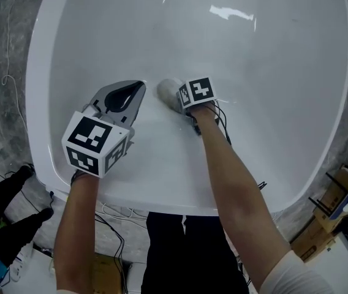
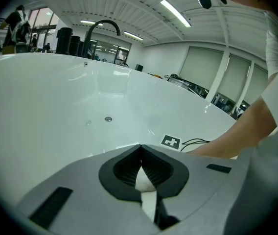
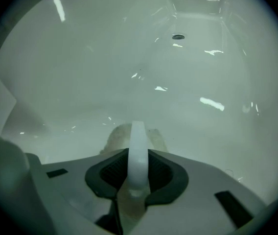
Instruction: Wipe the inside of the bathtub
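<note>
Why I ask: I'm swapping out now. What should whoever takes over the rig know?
Left hand-held gripper: shut, empty, hovering over the tub's near inside wall.
Right hand-held gripper: shut on the scrubber by its white handle, pad pressed against that same wall.
Done: can't tell how much is wiped; the tub looks evenly white.
Left: probably work the scrubber over the walls and floor toward the drain.

Wide open bathtub floor [image 1: 272,97] ahead
</note>
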`<state>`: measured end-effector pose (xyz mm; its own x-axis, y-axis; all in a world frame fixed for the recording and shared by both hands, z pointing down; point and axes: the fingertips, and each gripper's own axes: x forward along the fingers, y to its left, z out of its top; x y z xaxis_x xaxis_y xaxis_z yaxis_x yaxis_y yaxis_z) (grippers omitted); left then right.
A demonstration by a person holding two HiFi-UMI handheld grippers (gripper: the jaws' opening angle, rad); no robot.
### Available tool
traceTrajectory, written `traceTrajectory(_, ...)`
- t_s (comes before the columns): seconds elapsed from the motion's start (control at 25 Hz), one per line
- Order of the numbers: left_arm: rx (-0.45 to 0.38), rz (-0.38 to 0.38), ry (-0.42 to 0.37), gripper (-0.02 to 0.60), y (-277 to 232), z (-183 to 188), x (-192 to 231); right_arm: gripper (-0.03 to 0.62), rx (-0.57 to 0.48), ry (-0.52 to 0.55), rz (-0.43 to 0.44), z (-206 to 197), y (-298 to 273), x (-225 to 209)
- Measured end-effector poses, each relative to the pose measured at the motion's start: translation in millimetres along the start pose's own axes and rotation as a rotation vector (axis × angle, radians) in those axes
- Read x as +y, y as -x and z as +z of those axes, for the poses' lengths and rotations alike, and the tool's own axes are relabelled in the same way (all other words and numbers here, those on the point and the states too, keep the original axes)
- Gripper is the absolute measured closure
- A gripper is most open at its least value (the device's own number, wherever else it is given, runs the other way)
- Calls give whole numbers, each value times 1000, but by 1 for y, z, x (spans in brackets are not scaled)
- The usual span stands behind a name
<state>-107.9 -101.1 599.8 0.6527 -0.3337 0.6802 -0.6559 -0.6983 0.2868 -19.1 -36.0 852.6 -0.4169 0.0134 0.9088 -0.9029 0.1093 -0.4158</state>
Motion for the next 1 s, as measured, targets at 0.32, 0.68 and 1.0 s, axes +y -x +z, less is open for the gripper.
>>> traceTrajectory(0.32,6,-29,-14,569,-12,3,-12,496,15,-39,-35,-22,16,-40)
traceTrajectory(0.68,23,-55,-23,569,-25,1,-26,496,48,-36,-82,-44,36,-76)
traceTrajectory(1.0,24,-87,-42,569,-39,2,-43,496,79,-24,-132,-65,51,-114)
